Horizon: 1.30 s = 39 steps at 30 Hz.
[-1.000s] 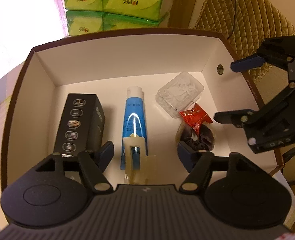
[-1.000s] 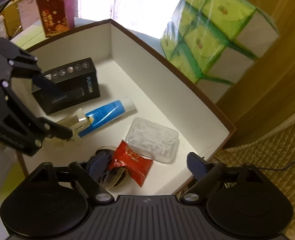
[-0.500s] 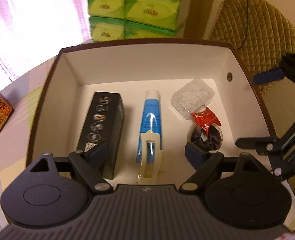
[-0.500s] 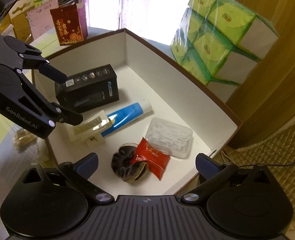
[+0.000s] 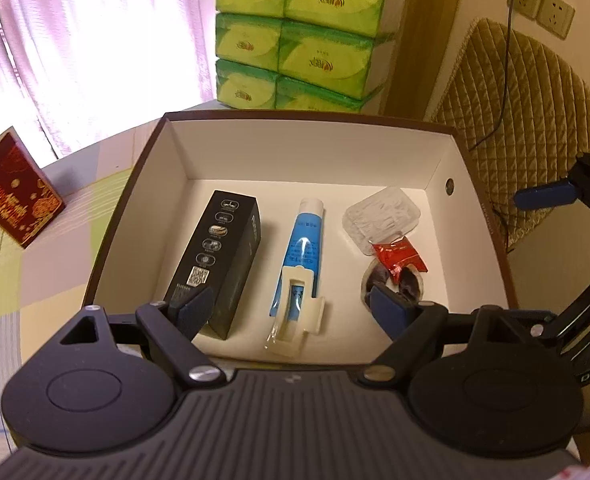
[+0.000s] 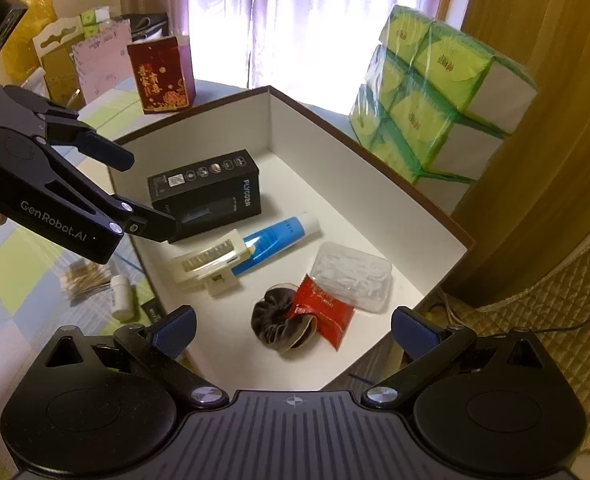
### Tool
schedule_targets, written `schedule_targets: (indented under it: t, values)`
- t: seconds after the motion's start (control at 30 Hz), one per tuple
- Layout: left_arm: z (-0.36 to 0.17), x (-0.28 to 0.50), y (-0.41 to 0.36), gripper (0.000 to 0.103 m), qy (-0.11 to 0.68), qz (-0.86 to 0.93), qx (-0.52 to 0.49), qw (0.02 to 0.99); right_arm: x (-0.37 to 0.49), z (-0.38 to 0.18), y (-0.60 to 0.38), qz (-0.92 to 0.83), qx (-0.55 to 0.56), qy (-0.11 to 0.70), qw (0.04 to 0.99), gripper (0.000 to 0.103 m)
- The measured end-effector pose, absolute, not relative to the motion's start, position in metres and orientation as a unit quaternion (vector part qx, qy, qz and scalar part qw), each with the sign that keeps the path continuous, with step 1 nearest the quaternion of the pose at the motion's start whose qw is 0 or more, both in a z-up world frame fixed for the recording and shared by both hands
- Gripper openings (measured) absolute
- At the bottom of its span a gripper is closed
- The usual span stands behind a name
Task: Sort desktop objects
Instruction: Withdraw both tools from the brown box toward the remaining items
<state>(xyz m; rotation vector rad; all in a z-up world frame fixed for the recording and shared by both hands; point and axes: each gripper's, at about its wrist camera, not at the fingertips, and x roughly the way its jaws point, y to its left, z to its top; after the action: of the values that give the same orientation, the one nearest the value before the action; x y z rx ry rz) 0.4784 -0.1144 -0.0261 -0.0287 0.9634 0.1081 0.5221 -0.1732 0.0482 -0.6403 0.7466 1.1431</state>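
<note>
A brown box with a white inside [image 5: 311, 152] [image 6: 295, 120] holds a black carton [image 5: 219, 264] [image 6: 207, 188], a blue tube [image 5: 305, 240] [image 6: 275, 238], a cream hair clip [image 5: 295, 312] [image 6: 207, 262], a clear plastic case [image 5: 381, 218] [image 6: 351, 276], a red sachet [image 5: 399, 254] [image 6: 321, 310] and a dark scrunchie [image 5: 379, 280] [image 6: 275, 322]. My left gripper [image 5: 291, 308] is open and empty above the box's near edge. My right gripper [image 6: 293, 328] is open and empty above the box's right side.
Stacked green tissue packs [image 5: 303, 36] [image 6: 435, 96] stand behind the box. A red card box [image 5: 15, 196] [image 6: 161, 76] stands on the table at left. A small white bottle [image 6: 121, 290] and cotton swabs [image 6: 85, 280] lie left of the box. A quilted chair [image 5: 515, 100] is at right.
Both grippers have pulled back and up from the box, so more of the table and room shows. The objects in the box have not moved.
</note>
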Motion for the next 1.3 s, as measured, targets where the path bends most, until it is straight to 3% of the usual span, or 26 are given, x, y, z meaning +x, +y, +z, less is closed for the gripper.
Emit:
schedule_targets:
  t: [0.83,1.3]
  values:
    - [0.020,0.321,-0.114,0.086,0.379,0.142,-0.051,0.913,0.445,0.075,-0.269,0.479,-0.106,0.309,0.815,0.101]
    - [-0.016,0.243,-0.050,0.086,0.416,0.166,-0.053,0.893,0.382,0.014,-0.243,0.426,-0.090,0.424,0.794,0.101]
